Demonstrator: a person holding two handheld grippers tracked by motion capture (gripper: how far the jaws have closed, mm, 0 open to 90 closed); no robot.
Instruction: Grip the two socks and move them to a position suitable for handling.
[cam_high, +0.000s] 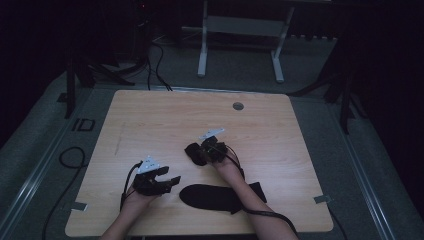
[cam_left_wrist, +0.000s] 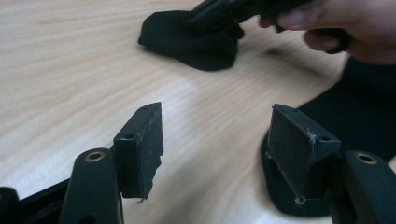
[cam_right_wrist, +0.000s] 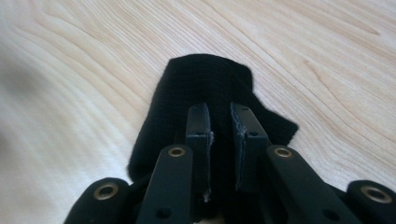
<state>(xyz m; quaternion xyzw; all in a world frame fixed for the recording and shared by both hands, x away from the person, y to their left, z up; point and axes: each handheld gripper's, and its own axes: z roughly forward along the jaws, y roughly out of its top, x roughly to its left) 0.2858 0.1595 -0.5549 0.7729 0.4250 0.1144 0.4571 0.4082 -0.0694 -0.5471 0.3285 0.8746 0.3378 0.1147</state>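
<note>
Grasp step: right gripper (cam_right_wrist: 219, 126) fingers pinch the small black cloth (cam_right_wrist: 205, 88) mid-desk (cam_high: 150, 115); left gripper (cam_left_wrist: 224, 140) fingers are spread empty beside the long sock (cam_high: 220, 197); next, likely a lift.

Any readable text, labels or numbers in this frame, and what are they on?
"ID": dark letters on the grey floor strip left of the light wooden table, seen in the high view.
No lettering is readable on the black cloth pieces or on the tongs.
</note>
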